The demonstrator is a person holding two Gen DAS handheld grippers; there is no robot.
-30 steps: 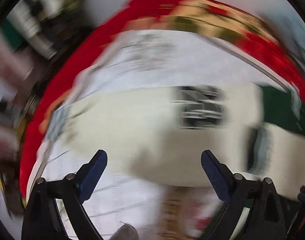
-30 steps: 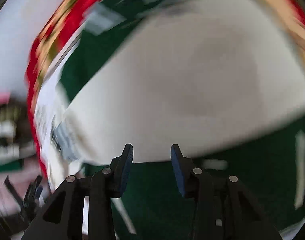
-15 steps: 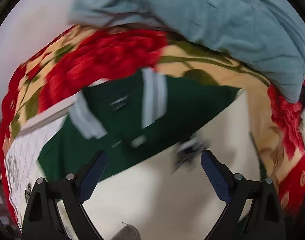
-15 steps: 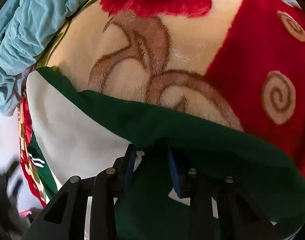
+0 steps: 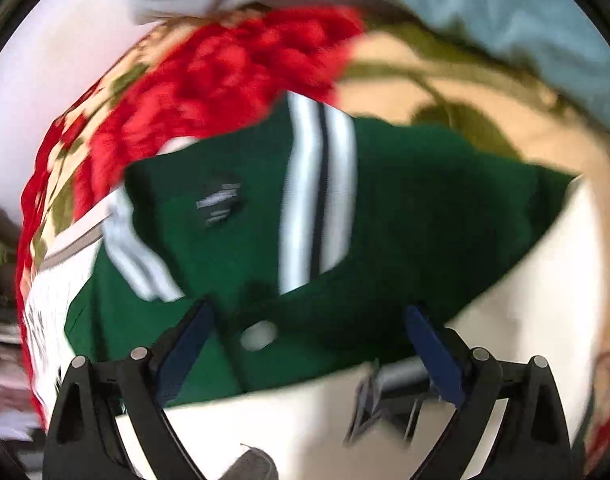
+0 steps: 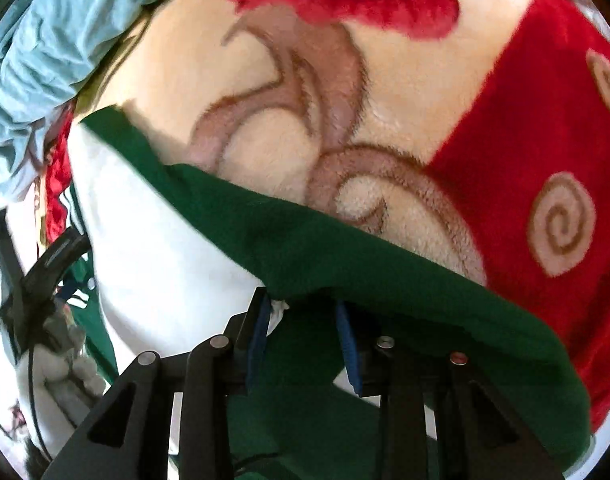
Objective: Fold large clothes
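Note:
A large green jacket (image 5: 405,208) with white stripes and a white lining lies spread on a red and cream floral blanket (image 5: 225,68). My left gripper (image 5: 309,320) is open and empty, just above the green cloth near a white button. In the right wrist view my right gripper (image 6: 303,312) is shut on the folded green edge of the jacket (image 6: 345,248), with white lining (image 6: 153,240) beside it. The left gripper (image 6: 37,276) also shows there at the far left.
A light blue quilt (image 5: 465,4) is bunched at the far side of the blanket, and shows in the right wrist view (image 6: 45,52) too. The blanket (image 6: 525,140) stretches out beyond the jacket's edge. Clutter sits off the bed at the left.
My left gripper has moved over the green part of the jacket. My right gripper closed on the jacket's green edge and holds it over the blanket.

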